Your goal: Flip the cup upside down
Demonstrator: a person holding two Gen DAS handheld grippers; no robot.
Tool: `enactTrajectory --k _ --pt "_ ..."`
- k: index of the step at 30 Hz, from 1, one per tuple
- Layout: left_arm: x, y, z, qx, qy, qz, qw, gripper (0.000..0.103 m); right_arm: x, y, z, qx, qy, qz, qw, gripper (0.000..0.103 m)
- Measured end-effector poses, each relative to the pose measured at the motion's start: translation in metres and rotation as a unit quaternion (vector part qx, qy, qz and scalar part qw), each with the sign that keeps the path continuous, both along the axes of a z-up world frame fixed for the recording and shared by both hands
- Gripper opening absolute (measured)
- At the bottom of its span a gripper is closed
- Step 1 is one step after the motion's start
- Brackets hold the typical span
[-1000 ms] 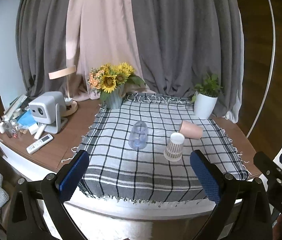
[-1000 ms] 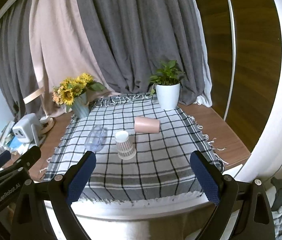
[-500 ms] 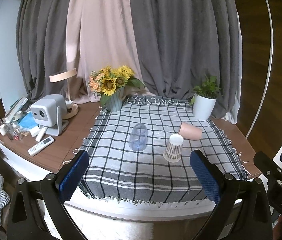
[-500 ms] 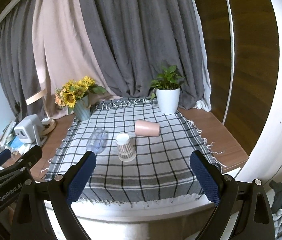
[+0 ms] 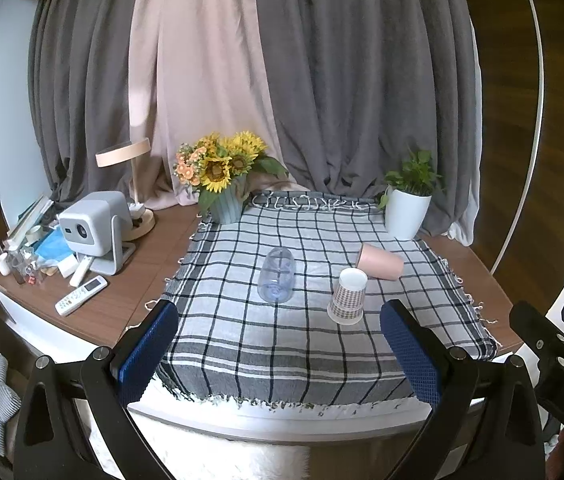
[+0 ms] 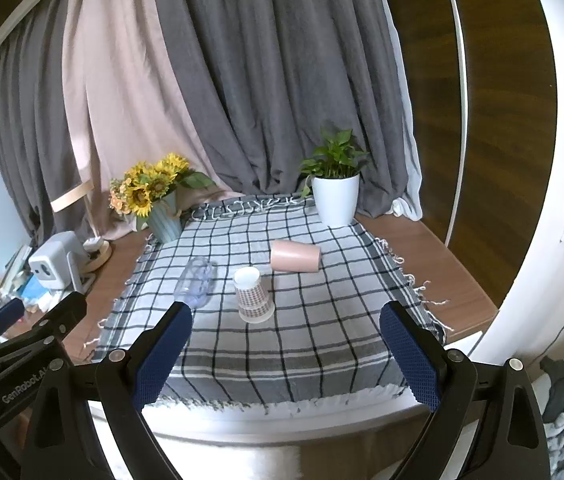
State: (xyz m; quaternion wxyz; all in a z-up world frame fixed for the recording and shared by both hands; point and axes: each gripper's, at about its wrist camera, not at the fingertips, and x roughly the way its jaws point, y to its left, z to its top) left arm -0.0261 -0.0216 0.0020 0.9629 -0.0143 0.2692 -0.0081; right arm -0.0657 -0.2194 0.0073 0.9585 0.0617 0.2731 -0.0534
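Three cups are on the checked cloth (image 5: 313, 344). A patterned paper cup (image 5: 347, 296) (image 6: 252, 294) stands upside down near the middle. A pink cup (image 5: 380, 267) (image 6: 295, 256) lies on its side just behind it. A clear plastic cup (image 5: 277, 275) (image 6: 196, 282) lies on its side to the left. My left gripper (image 5: 280, 354) is open and empty, held back over the table's front edge. My right gripper (image 6: 285, 354) is open and empty, also in front of the table, well short of the cups.
A sunflower vase (image 5: 224, 184) stands at the cloth's back left, a white potted plant (image 5: 407, 204) at the back right. A projector (image 5: 96, 226), lamp (image 5: 130, 172), remote (image 5: 81, 301) and small clutter sit on the wooden table to the left. Curtains hang behind.
Both views have pulled back and risen slightly, so the table looks a little lower and farther. The cups have not moved. Both grippers stay open.
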Motion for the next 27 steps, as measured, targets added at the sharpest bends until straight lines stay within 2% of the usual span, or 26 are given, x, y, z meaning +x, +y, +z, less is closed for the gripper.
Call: enactTrajectory --k 27 --pt "0.011 0.0 0.0 -0.002 0.0 -0.016 0.9999 0.103 0.004 0.004 -0.004 -0.003 0.004 -0.009 1.0 0.095"
